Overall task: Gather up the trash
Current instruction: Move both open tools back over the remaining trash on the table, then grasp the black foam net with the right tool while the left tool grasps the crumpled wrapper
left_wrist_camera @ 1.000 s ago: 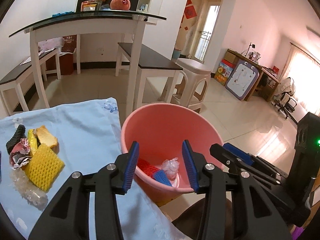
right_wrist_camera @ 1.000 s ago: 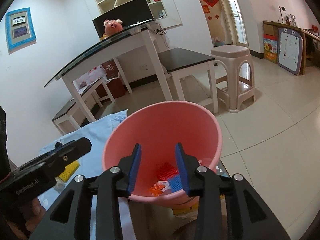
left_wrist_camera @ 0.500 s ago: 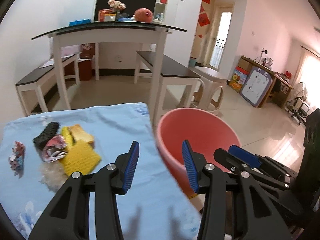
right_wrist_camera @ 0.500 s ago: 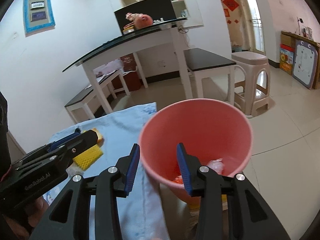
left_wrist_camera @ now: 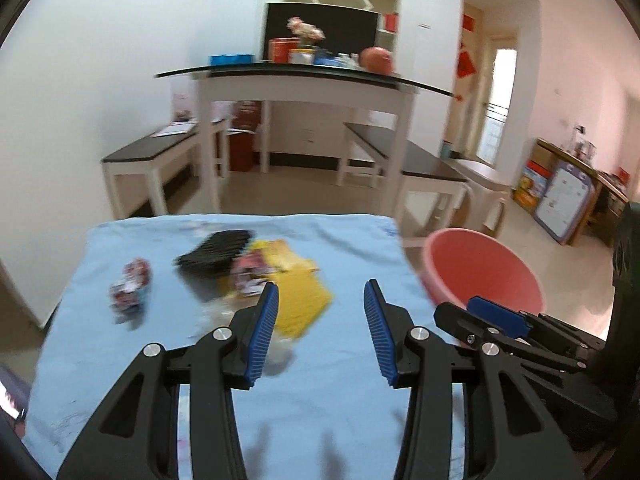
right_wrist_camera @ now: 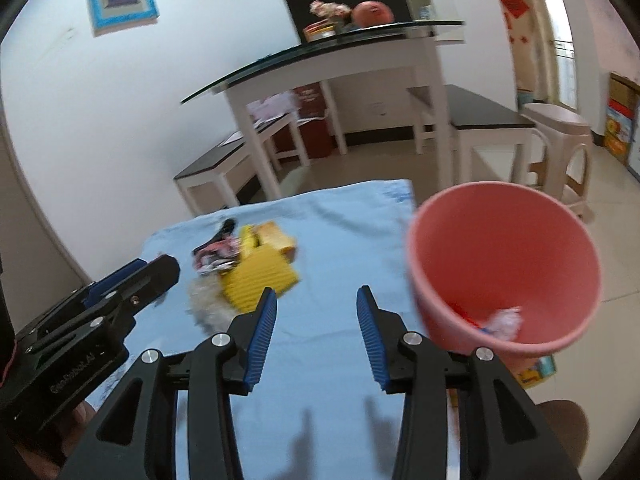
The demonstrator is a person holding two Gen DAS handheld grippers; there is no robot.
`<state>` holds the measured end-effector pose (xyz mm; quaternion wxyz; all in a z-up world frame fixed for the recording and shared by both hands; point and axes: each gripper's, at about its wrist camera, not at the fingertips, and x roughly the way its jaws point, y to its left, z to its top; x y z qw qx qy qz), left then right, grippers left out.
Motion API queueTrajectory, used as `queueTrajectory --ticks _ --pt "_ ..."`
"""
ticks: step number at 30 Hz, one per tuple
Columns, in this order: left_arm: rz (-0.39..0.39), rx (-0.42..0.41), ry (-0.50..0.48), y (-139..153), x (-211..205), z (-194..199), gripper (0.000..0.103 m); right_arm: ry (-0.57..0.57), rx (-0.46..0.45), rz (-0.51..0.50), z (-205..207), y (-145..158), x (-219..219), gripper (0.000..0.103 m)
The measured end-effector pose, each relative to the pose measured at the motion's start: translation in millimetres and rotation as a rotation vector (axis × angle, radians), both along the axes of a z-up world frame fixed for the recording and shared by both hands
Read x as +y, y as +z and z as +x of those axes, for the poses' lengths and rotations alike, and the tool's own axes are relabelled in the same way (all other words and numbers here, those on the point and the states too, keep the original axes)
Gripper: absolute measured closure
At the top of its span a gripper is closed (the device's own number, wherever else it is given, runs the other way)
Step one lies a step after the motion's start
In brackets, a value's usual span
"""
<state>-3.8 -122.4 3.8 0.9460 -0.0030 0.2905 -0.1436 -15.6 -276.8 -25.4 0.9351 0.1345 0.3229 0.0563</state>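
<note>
- Part done, by the look of it: some scraps already down in the pink bucket (right_wrist_camera: 505,264), a pile of trash waiting on the blue cloth (left_wrist_camera: 224,360)
- Farthest left on the cloth, a crumpled red-and-white wrapper (left_wrist_camera: 131,287) lying apart from the rest
- Next along, a black ribbed piece (left_wrist_camera: 216,252), then a second crumpled wrapper (left_wrist_camera: 250,276), a yellow corrugated sheet (left_wrist_camera: 302,304), a yellow box (right_wrist_camera: 276,238) behind it and a wad of clear plastic (right_wrist_camera: 208,306) at the near edge, all bunched together and touching
- Left gripper (left_wrist_camera: 318,330) hovering over the near side of that pile, jaws about half open, nothing between them
- Right gripper (right_wrist_camera: 316,330) just beside it, over bare cloth between pile and bucket, jaws likewise parted and empty, having just been opening a little
- Bucket standing off the right edge of the cloth, holding a red bit and a white crumpled piece (right_wrist_camera: 506,320) at the bottom
- Compared with a second ago: both views then centred on the bucket mouth, now swung left onto the cloth; bucket shifted to the right of frame, more of the pile in sight, left jaws at the same spread
- Left to do, at a guess: every piece on the cloth, starting with the nearest yellow sheet
</note>
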Motion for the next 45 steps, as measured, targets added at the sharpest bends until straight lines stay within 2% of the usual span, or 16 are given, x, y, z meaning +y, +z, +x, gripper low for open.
queueTrajectory --ticks 8,14,20,28,32,39,45 --pt "-0.067 0.052 0.152 -10.2 74.4 4.2 0.058 0.093 0.009 -0.028 16.9 -0.3 58.7 0.06" --pt "-0.093 0.085 0.182 -22.6 105.6 -0.6 0.058 0.131 0.01 -0.04 16.0 -0.3 91.2 0.06" --pt "-0.106 0.085 0.209 -29.4 135.8 -3.0 0.058 0.147 0.014 -0.061 20.9 -2.3 120.3 0.058" --pt "-0.115 0.121 0.274 -40.8 181.4 4.9 0.058 0.16 0.022 -0.07 35.0 -3.4 143.5 0.056" --pt "-0.111 0.128 0.3 -40.2 199.2 18.7 0.058 0.156 0.014 -0.074 45.4 -1.9 144.5 0.055" --pt "-0.193 0.177 0.314 -43.2 218.0 62.1 0.058 0.179 -0.039 -0.113 70.9 15.3 144.4 0.05" --pt "-0.239 0.245 0.306 -56.2 217.3 103.6 0.058 0.225 -0.012 -0.113 114.6 19.9 143.7 0.048"
